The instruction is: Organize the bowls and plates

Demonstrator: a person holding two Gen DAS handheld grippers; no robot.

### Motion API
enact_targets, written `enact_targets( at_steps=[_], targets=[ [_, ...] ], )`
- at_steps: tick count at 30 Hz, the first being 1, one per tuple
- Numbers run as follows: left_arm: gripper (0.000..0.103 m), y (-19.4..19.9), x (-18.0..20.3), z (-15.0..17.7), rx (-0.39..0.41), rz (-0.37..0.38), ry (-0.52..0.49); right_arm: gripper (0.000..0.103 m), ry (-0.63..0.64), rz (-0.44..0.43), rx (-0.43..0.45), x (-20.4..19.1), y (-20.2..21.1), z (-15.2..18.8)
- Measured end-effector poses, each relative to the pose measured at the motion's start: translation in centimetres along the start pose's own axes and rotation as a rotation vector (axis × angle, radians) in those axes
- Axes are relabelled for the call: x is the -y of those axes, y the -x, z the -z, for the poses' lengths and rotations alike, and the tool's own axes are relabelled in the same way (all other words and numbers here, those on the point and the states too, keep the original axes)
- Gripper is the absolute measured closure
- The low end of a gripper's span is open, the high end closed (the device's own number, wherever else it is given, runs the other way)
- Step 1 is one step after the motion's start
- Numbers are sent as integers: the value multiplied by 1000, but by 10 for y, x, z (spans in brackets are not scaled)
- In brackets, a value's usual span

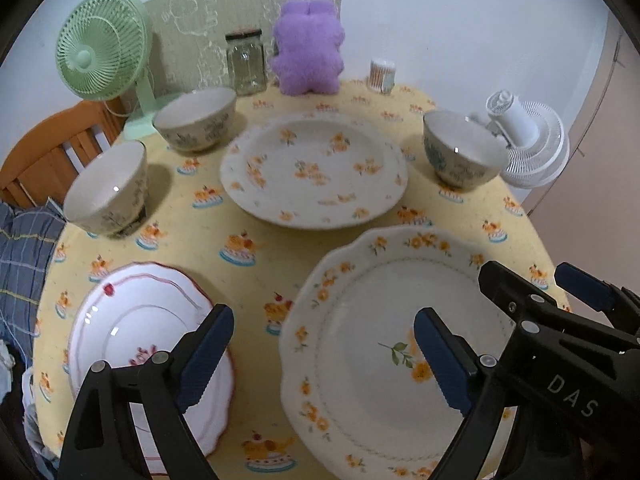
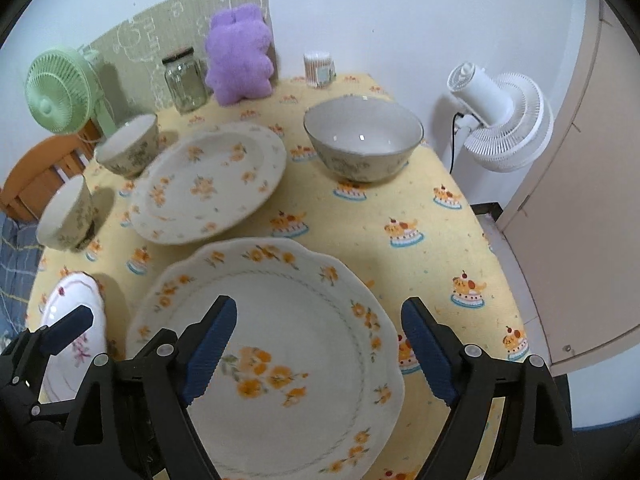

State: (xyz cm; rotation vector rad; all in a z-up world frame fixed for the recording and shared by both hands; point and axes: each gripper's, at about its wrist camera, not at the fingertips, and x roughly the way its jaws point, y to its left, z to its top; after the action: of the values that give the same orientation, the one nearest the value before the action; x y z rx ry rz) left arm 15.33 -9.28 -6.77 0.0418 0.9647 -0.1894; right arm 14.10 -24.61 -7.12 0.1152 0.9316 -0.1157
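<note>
A large scalloped plate [image 1: 380, 320] [image 2: 280, 320] with orange flowers lies on the yellow tablecloth, nearest to me. My left gripper [image 1: 324, 316] hangs open above the gap between it and a pink-rimmed white plate [image 1: 140, 320] [image 2: 76, 292]. My right gripper [image 2: 320, 308] [image 1: 532, 280] stands open over the scalloped plate, holding nothing. A deep flowered plate [image 1: 316, 168] [image 2: 208, 180] rests at the table's middle. Two bowls [image 1: 108, 188] [image 1: 196, 120] stand at the left and a third bowl [image 1: 464, 152] [image 2: 364, 136] at the right.
Along the back stand a green fan [image 1: 100, 48], a glass jar [image 1: 246, 64], a purple plush toy [image 1: 308, 48] and a cotton swab tub [image 1: 382, 76]. A white fan [image 2: 500, 120] stands beyond the right table edge. A wooden chair [image 1: 52, 152] and blue checked cloth [image 1: 24, 256] are at the left.
</note>
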Motion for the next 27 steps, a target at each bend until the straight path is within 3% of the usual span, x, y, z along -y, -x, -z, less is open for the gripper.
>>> enact_targets(
  at_steps=[14, 27],
  targets=[
    [10, 30, -45, -39, 61, 15, -31, 16, -57, 44, 82, -51, 41, -31],
    [11, -3, -56, -102, 87, -56, 40, 16, -53, -7, 108, -64, 9, -96]
  ],
)
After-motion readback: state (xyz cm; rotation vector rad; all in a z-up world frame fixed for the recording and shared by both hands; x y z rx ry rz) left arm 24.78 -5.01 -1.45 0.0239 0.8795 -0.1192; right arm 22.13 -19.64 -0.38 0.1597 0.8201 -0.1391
